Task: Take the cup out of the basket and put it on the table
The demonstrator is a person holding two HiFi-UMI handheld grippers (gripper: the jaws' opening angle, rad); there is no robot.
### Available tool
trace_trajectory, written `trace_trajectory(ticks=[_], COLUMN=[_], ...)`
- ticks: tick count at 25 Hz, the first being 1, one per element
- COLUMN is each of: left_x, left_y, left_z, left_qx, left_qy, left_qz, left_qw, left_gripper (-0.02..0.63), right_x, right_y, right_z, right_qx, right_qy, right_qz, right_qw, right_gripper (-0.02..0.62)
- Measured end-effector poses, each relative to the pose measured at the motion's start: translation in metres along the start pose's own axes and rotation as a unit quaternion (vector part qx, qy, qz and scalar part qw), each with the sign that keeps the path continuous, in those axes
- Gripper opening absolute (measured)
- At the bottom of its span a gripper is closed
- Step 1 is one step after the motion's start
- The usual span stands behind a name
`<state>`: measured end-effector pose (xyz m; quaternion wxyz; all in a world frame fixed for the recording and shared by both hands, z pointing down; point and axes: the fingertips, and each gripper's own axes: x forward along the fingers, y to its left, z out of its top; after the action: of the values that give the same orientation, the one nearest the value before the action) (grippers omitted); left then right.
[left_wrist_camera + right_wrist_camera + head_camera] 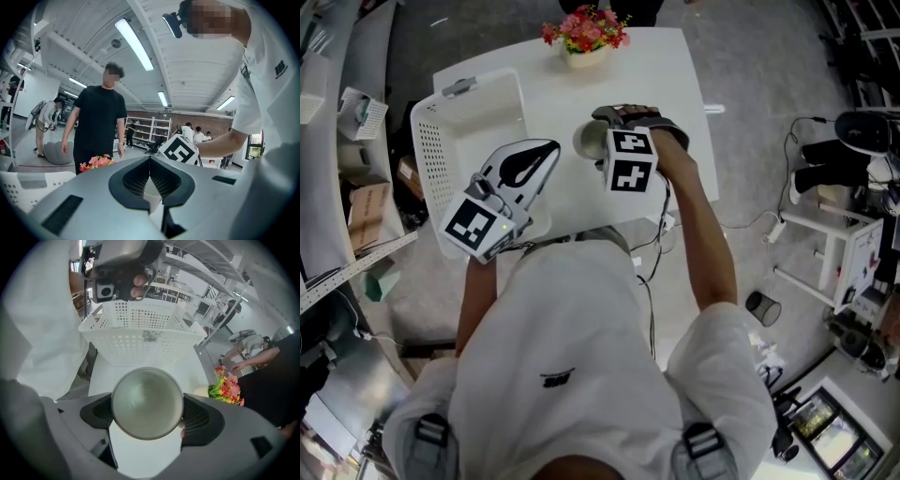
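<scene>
The pale cup (585, 141) lies on its side between the jaws of my right gripper (602, 139), just above the white table (656, 66) and to the right of the basket. In the right gripper view the cup (147, 403) fills the gap of the right gripper (147, 414), with its mouth towards the camera. The white perforated basket (427, 150) stands at the table's left and shows nothing inside; it faces me in the right gripper view (140, 329). My left gripper (546, 153) hovers by the basket's right rim. Its jaws (150, 164) meet at the tips with nothing held.
A pot of pink and red flowers (584, 33) stands at the table's far edge. A person in a black shirt (99, 122) stands beyond it. Shelving and boxes (356, 112) crowd the left. Cables and a white stand (825, 234) lie on the floor at right.
</scene>
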<state>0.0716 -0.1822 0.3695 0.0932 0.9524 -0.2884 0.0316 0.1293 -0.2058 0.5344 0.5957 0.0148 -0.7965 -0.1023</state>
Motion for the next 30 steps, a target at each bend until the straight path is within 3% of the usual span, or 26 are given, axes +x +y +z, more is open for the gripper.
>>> trace_trajectory(ticks=[30], left_x=[0.012], left_y=[-0.001], left_z=[-0.006], left_qx=[-0.006], left_qy=[0.016], left_qz=[-0.008], left_qw=[0.9998], left_gripper=[0.012], right_x=[0.072], right_y=[0.019], right_z=[-0.046], right_qx=[0.042], right_qy=[0.028], right_qz=[0.026], right_qw=[0.998], right_gripper=[0.425])
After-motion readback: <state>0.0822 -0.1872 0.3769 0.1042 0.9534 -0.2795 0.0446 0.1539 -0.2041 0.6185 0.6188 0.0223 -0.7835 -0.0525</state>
